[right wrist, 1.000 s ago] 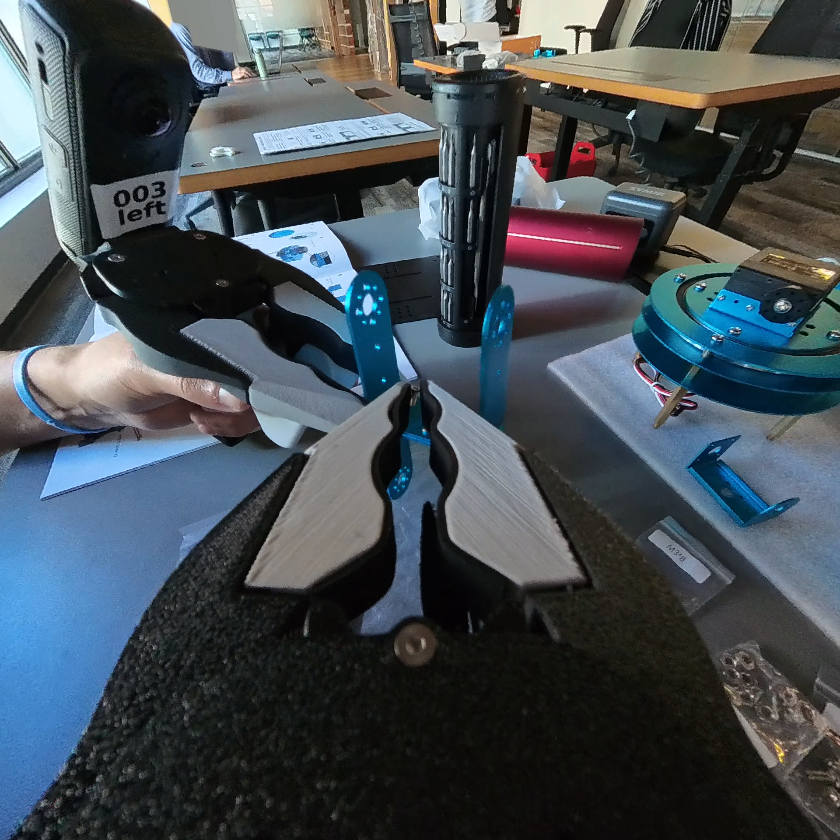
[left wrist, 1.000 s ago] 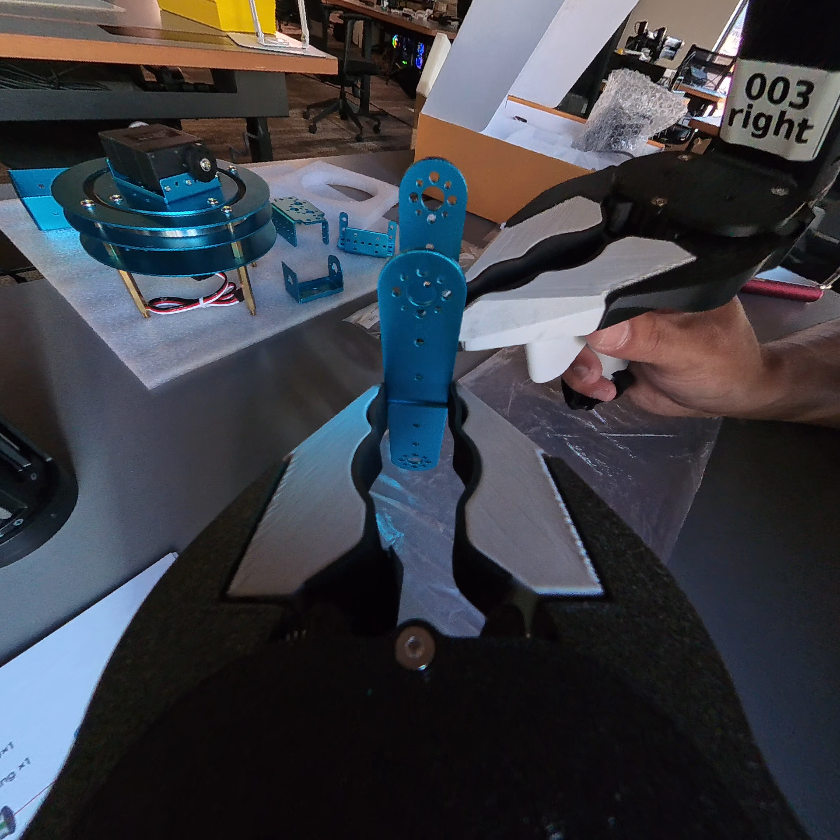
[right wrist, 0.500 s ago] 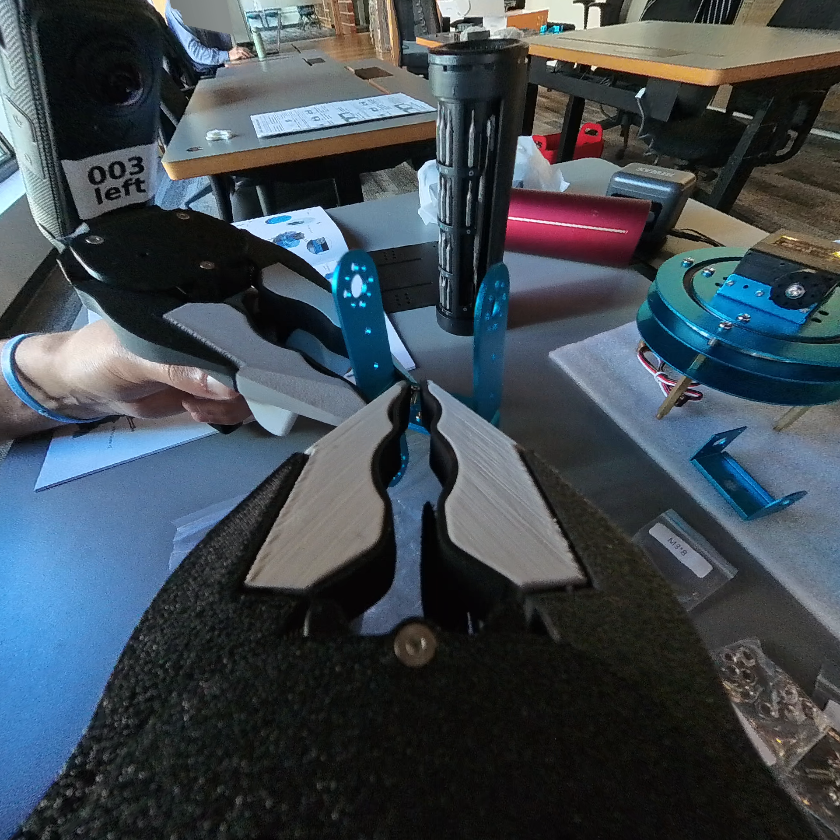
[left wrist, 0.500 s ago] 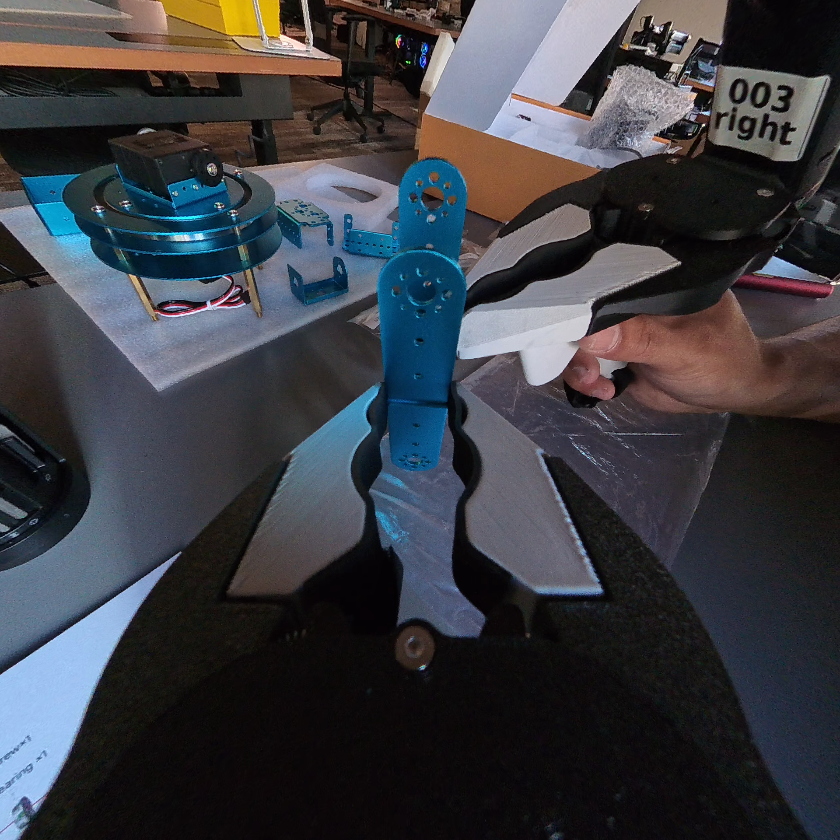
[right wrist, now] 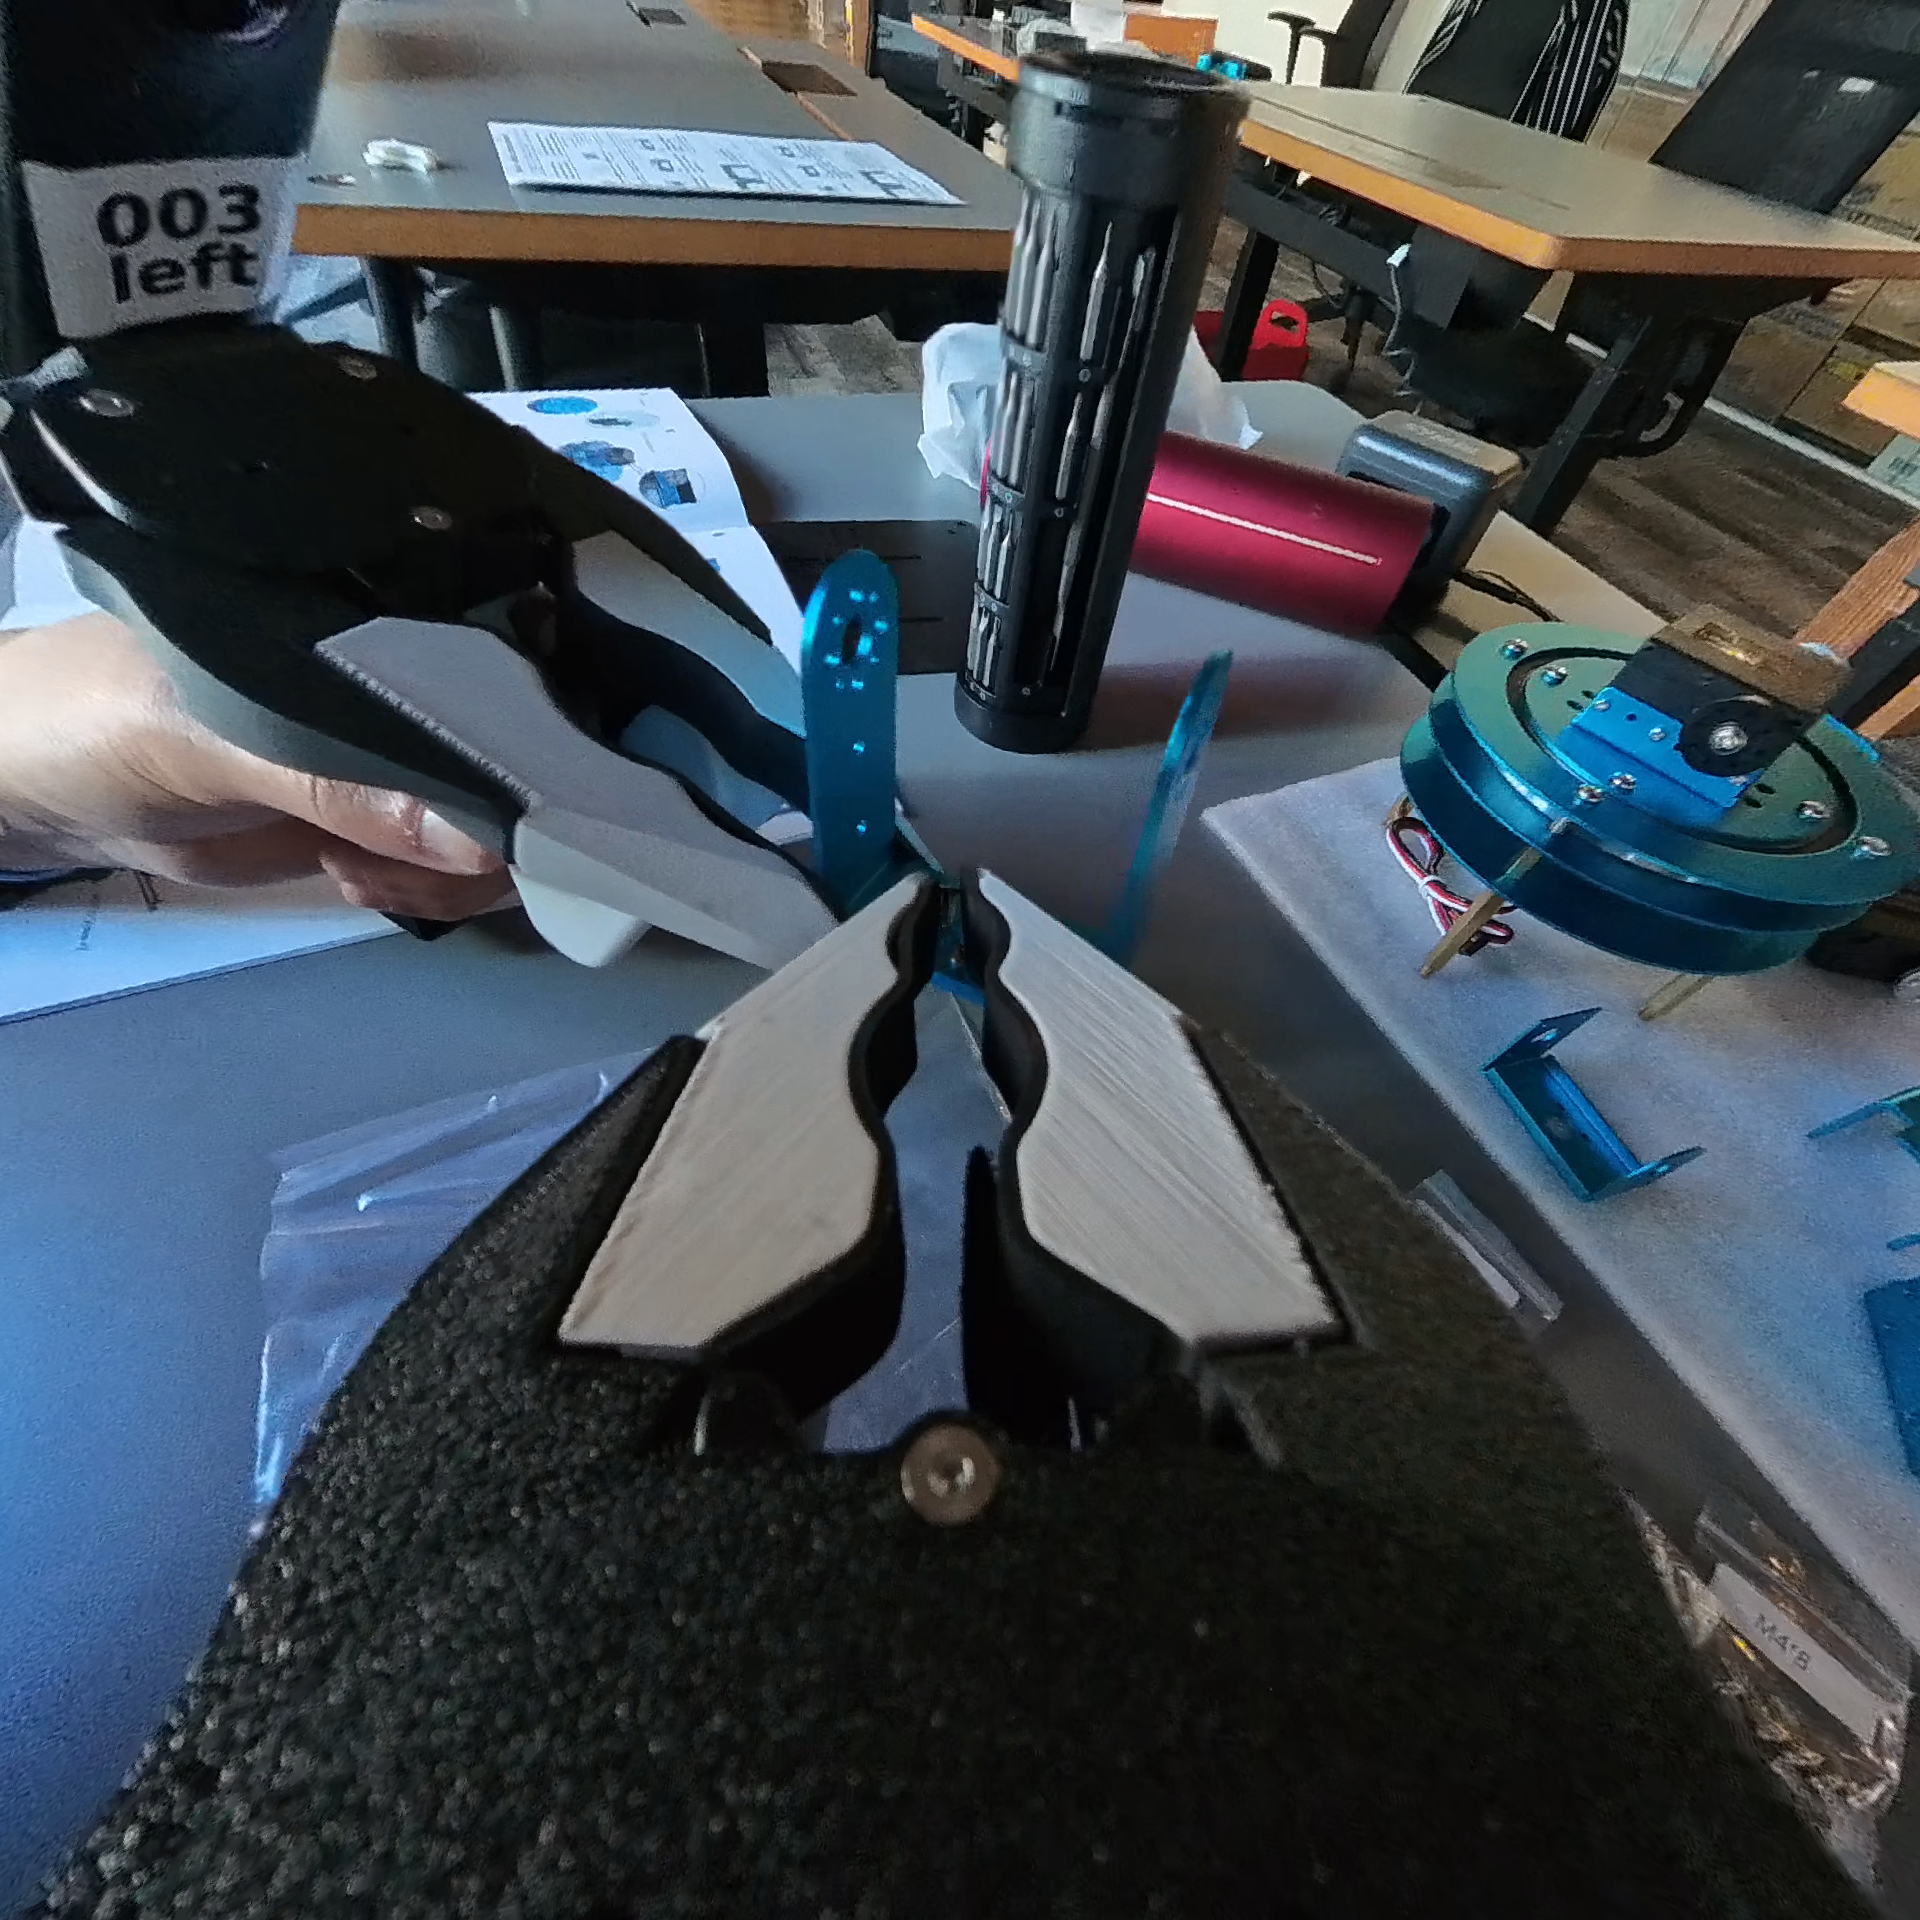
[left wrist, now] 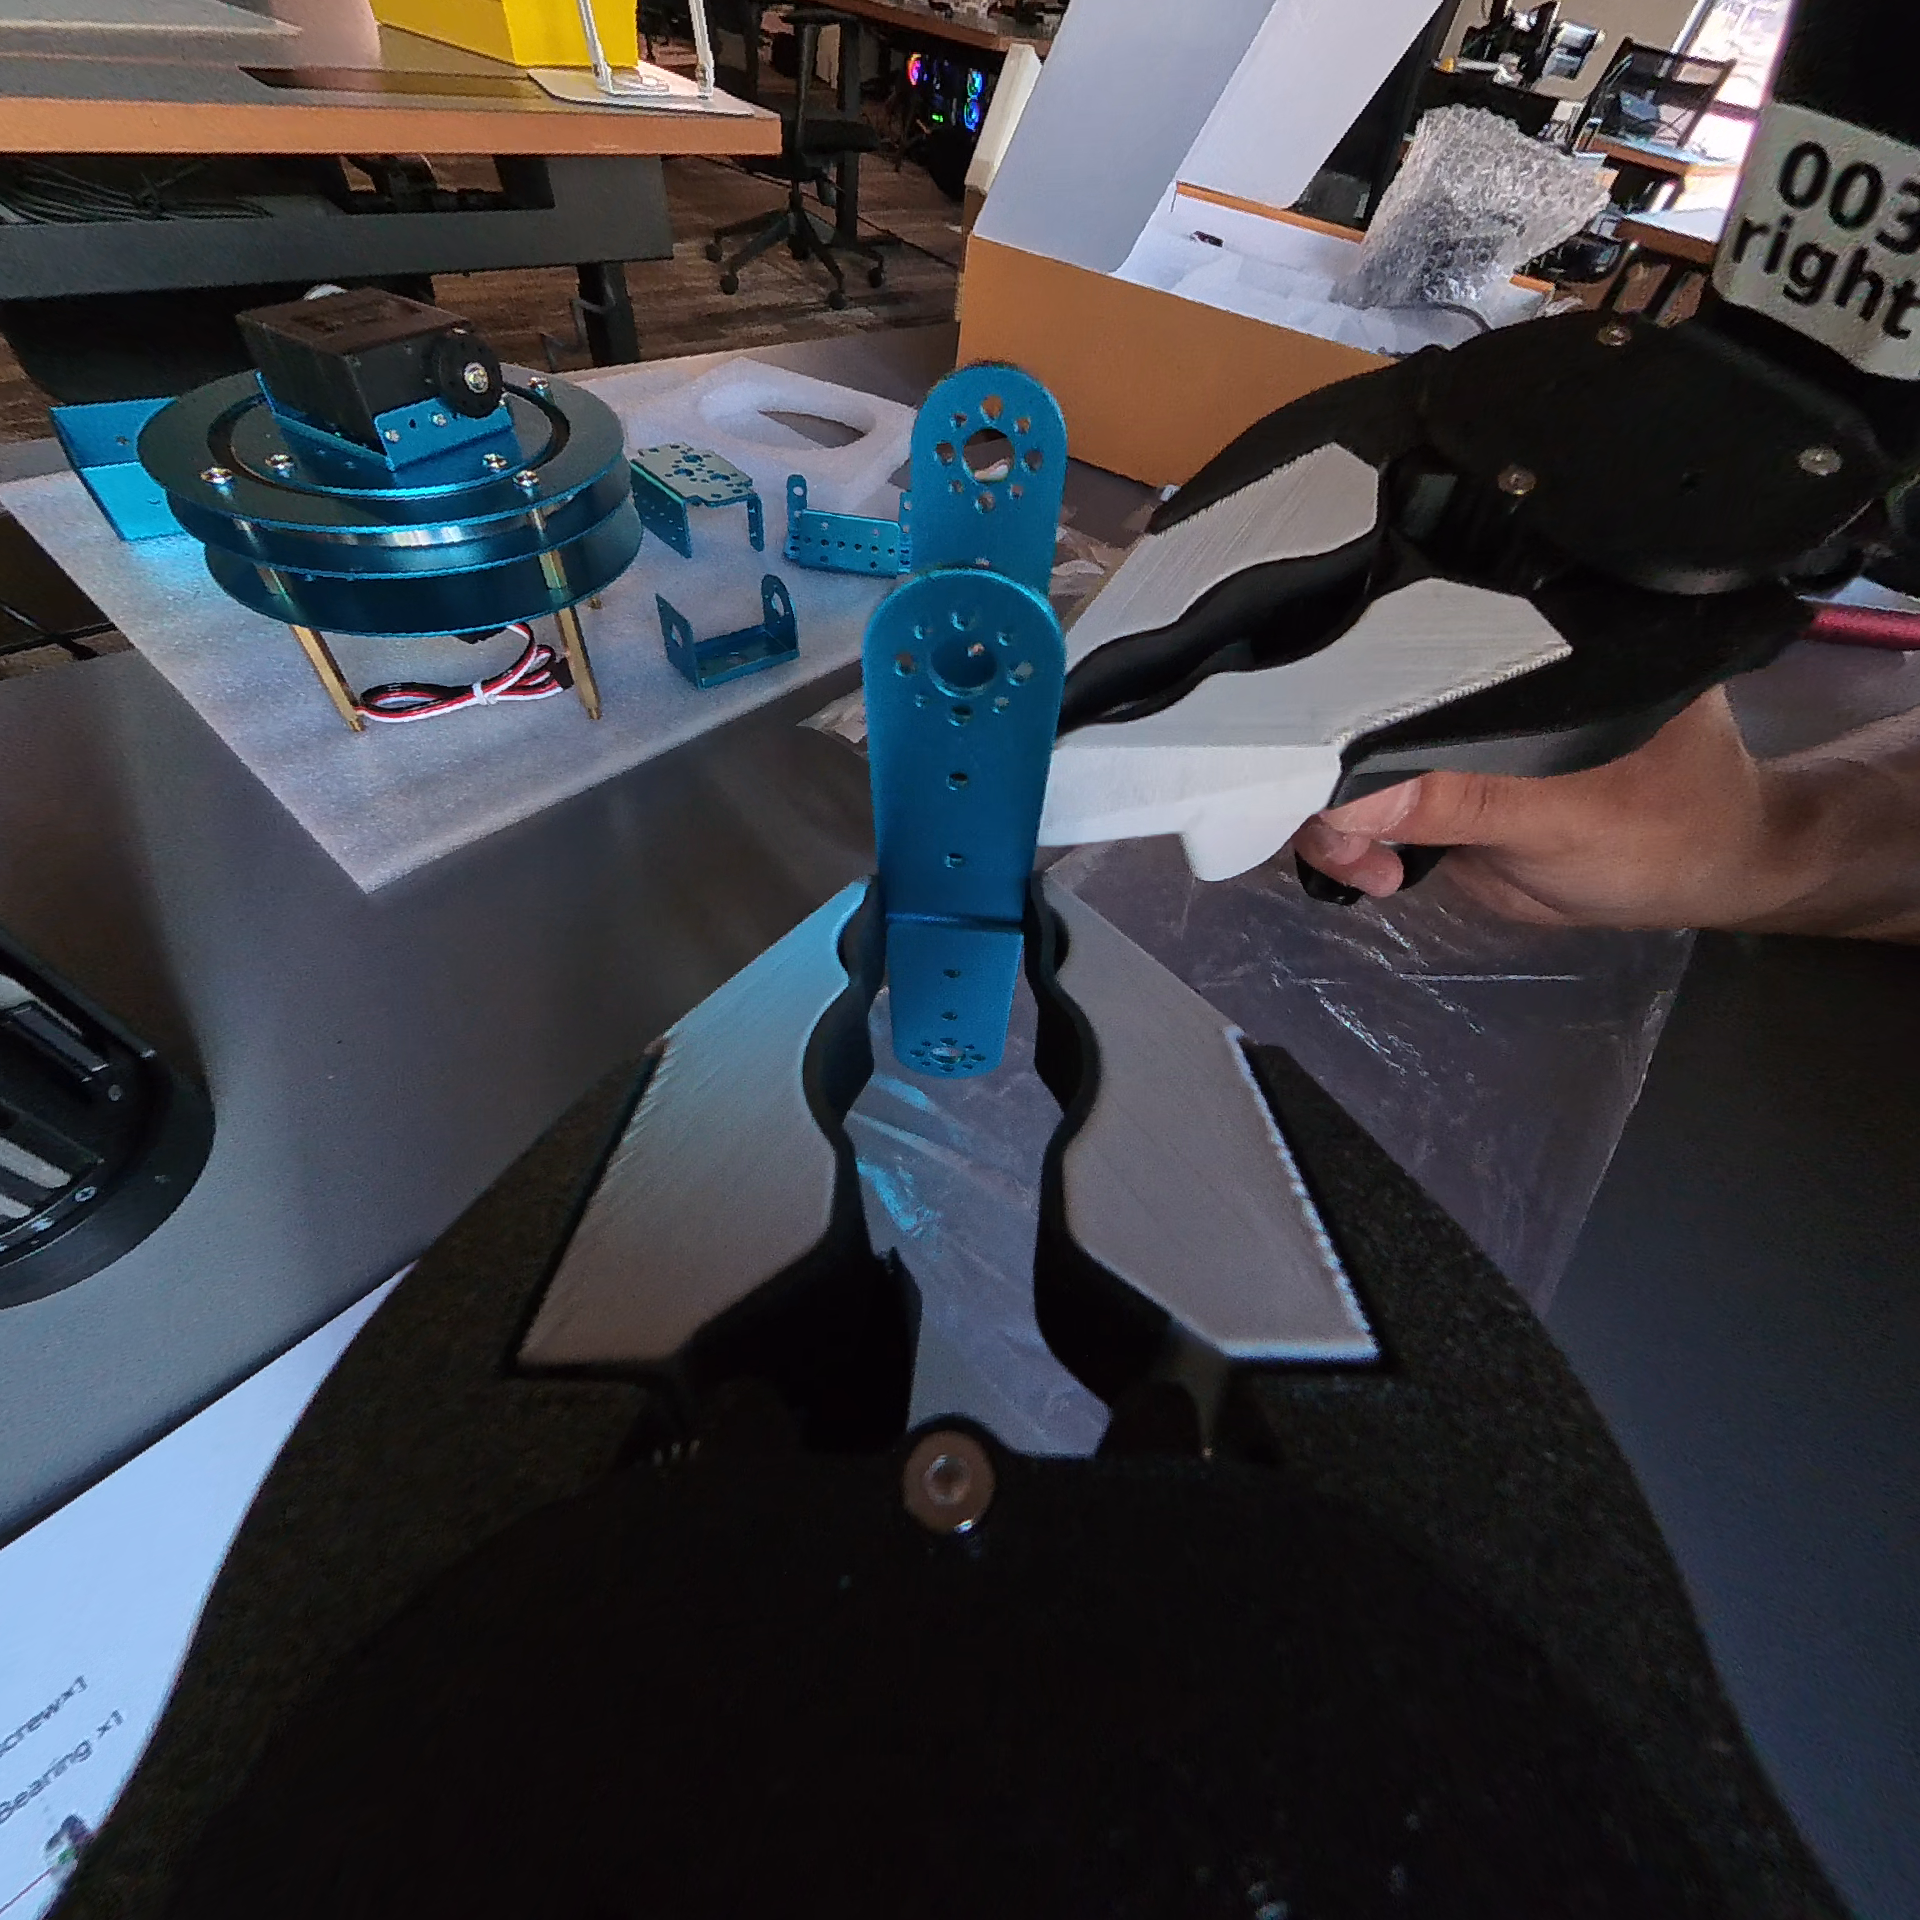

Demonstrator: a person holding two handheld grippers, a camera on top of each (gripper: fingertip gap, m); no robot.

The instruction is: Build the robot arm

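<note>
Your left gripper (left wrist: 951,914) is clamped on the base of the blue bracket (left wrist: 961,769), which stands upright. At three o'clock, your right gripper (right wrist: 951,899) pinches that bracket's base too, nearly closed. Both grips look firm.

A white label (left wrist: 1829,239) with black print sits on the right hand-held gripper (right wrist: 951,899), and a matching label (right wrist: 156,244) on the left hand-held gripper (left wrist: 951,914). A printed sheet (left wrist: 62,1766) lies at the table's near left corner. A clear bag at the right edge bears a white sticker (right wrist: 1787,1652).
</note>
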